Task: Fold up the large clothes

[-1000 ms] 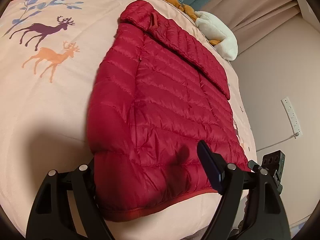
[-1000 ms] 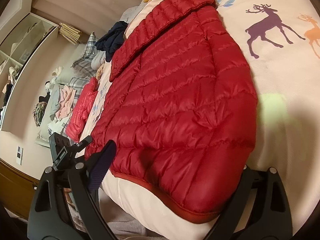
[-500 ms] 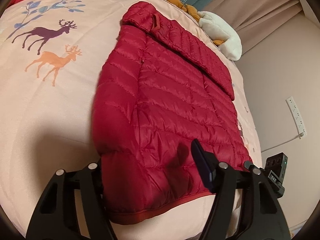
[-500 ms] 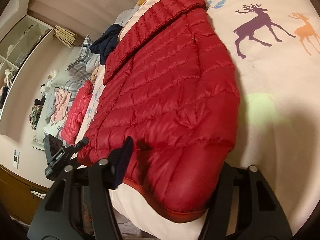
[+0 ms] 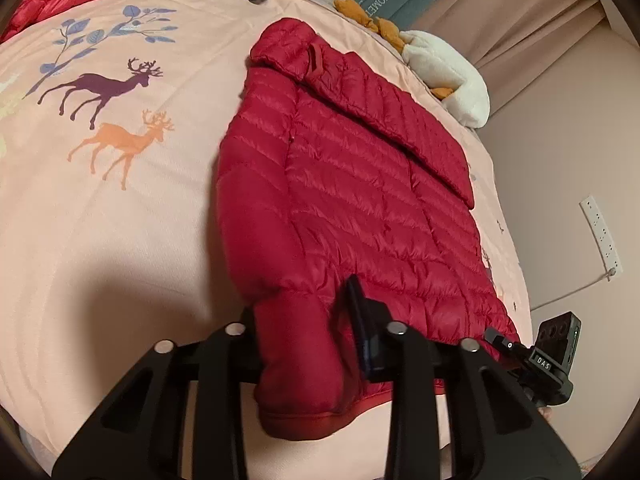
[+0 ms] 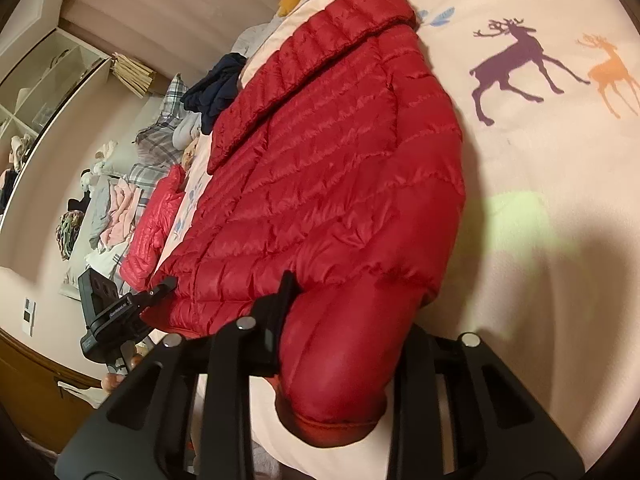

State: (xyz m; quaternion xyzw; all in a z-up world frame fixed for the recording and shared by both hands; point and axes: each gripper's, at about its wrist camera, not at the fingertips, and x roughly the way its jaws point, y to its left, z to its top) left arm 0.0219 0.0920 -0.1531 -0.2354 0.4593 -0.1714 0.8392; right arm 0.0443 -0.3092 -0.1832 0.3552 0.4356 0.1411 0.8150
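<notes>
bed [image 5: 120,240]: pink printed cover | jacket [image 5: 360,200]: red quilted puffer, flat near the bed's front edge, hem corners bunched between both jaws | left gripper [image 5: 304,344]: clamping hem | right gripper [image 6: 344,344]: clamping hem

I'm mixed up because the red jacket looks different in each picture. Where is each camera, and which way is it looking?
Left wrist: sits on the left gripper, low at the bed's near edge, looking up the red puffer jacket; its black fingers show, pinching the hem.
Right wrist: sits on the right gripper, at the hem's other corner, looking the same way; its fingers show.
Both share the jacket, deer bedspread, and each other's gripper.
</notes>
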